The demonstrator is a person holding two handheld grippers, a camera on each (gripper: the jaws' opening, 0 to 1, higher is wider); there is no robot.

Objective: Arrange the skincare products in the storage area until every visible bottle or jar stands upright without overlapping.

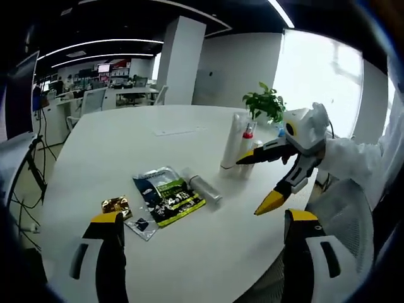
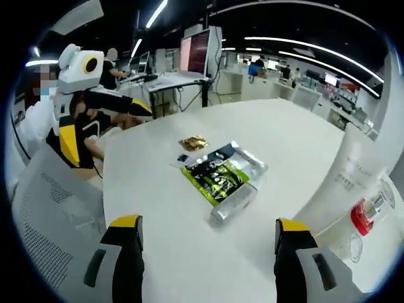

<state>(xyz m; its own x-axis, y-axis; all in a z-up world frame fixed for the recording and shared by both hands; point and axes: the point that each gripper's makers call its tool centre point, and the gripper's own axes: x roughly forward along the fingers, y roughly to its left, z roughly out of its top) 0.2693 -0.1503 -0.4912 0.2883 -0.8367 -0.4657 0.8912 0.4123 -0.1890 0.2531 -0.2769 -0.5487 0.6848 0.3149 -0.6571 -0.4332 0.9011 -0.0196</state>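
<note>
A round white table [image 1: 126, 145] carries everything. Near its far edge a tall white bottle [image 1: 231, 146] stands upright, touching a clear bottle with a red collar [image 1: 247, 140]. Toward the middle a green and black packet [image 1: 168, 196] lies flat, a silver tube [image 1: 202, 185] on its side along it, a small gold sachet [image 1: 116, 205] nearby. The left gripper [image 1: 201, 235] and right gripper [image 2: 207, 238] both have jaws apart, holding nothing.
</note>
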